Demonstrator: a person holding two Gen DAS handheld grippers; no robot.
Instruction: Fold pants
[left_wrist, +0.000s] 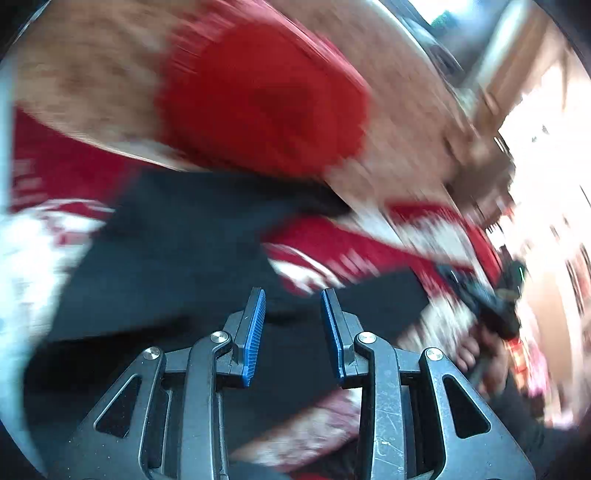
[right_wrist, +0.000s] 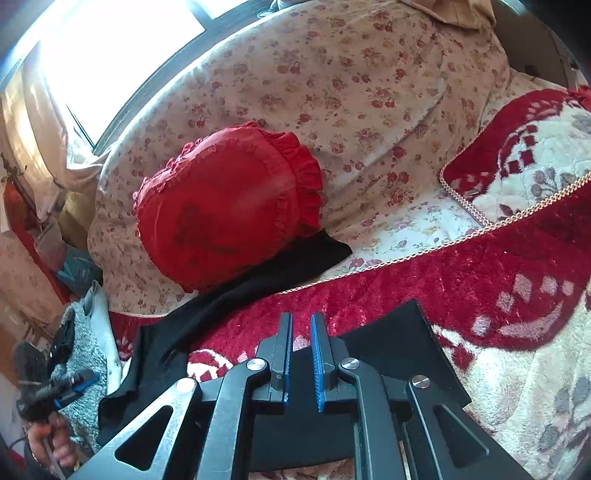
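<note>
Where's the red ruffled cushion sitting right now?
In the right wrist view, the red ruffled cushion sits left of centre, leaning on the floral pillow, its lower edge resting on the far end of the black pants.

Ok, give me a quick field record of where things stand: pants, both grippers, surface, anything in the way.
pants: black pants, spread across the bed, far end tucked under the red cushion
surface: red and white blanket over a floral bedspread
left gripper: jaws apart, nothing between them, above the pants; view blurred
right gripper: jaws nearly shut, empty, above a pants edge
obstacle: the red cushion rests on the pants' far end
fold state: cannot tell how far folding has got
</note>
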